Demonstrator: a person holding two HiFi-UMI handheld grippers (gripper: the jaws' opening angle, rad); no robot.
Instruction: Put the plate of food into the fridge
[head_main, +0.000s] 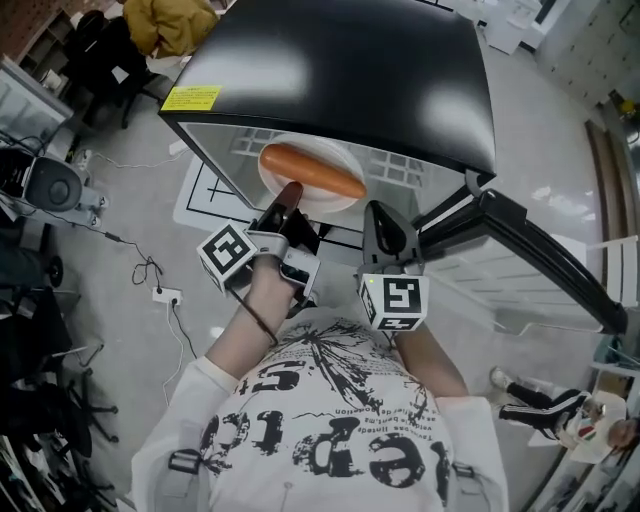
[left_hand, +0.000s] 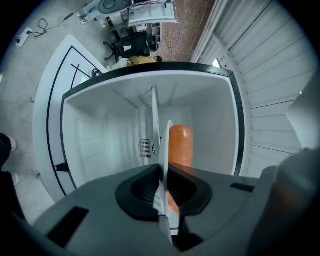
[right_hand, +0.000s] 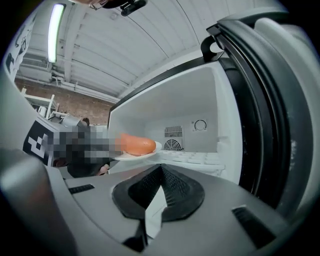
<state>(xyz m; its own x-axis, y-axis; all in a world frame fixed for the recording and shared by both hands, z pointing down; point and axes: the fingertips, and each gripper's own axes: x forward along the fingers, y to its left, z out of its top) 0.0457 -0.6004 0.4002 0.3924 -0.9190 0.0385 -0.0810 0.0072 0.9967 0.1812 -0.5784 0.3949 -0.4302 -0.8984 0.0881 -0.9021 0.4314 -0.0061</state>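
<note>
Fridge top, yellow sticker: head view

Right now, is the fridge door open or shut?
Open: the fridge door stands swung wide in the head view, and the white interior shows in both gripper views.

You are working in a lab-like room: the fridge is standing on the floor among cables and office chairs.
</note>
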